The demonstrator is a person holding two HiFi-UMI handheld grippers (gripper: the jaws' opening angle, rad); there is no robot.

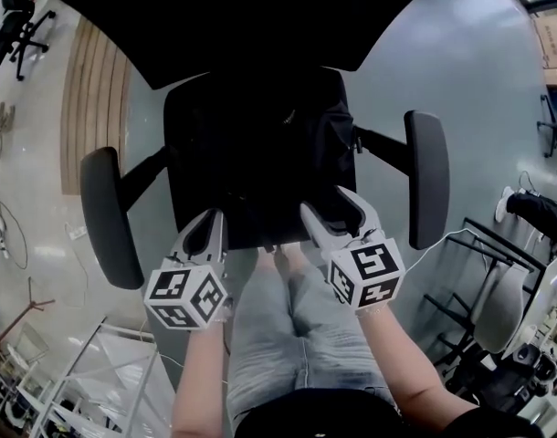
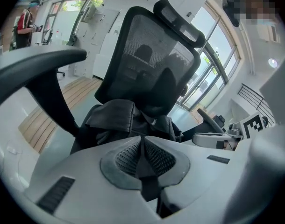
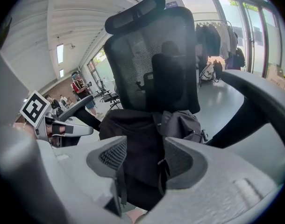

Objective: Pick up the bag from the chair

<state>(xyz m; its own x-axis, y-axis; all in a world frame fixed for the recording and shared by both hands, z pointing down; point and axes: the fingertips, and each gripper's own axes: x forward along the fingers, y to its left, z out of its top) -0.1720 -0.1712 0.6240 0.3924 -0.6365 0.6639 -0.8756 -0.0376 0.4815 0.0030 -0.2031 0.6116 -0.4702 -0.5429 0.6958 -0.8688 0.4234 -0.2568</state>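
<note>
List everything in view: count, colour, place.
chair: 1, black, centre, seat towards the person
bag: 1, black, on the chair seat against the backrest
other office chair: 1, black, top left of the head view
wood floor strip: 1, light brown, left of the chair
bystander: 1, red top, far background of the left gripper view
legs: 2, grey trousers, below the seat's front edge
left gripper: 1, grey, jaws together, at the seat front
right gripper: 1, grey, jaws apart, aimed at the bag
</note>
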